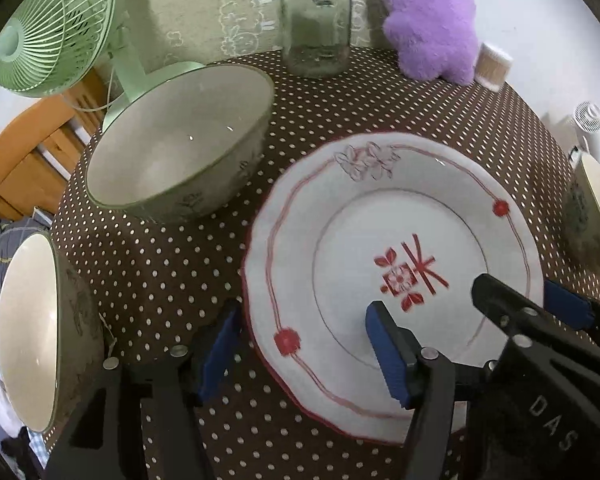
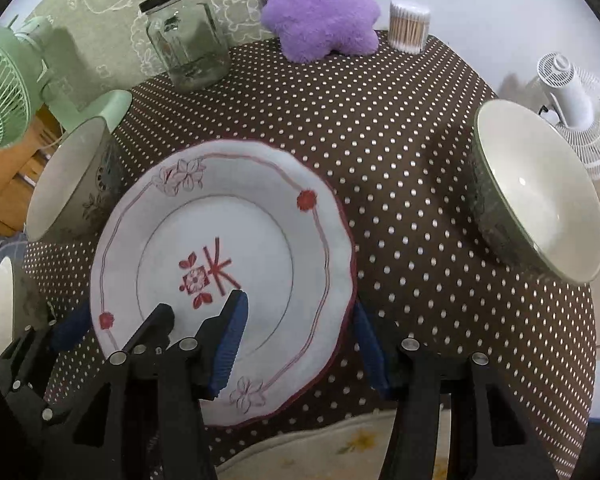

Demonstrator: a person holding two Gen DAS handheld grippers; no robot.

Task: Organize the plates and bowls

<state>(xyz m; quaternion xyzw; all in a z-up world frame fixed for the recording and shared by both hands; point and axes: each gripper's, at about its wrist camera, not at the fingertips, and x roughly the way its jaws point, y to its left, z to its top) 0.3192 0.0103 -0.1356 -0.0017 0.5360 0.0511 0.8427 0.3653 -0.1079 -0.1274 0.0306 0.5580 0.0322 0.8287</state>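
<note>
Left wrist view, white scalloped red-trimmed ceramic plate (image 1: 380,248) lower right on brown polka-dot tablecloth (image 1: 172,264), left gripper (image 1: 304,352) and right gripper (image 2: 300,344) both unclenched, straddling opposite plate edges, pale green ceramic bowl (image 1: 180,140) upper left

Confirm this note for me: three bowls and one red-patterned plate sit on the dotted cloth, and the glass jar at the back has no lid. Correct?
Not quite. The glass jar is closed with a black lid, plain in the right wrist view and also in the left. The rest holds: three bowls, near the green fan, at the left edge and at the right, and one red-patterned plate sit on the dotted cloth.
</note>
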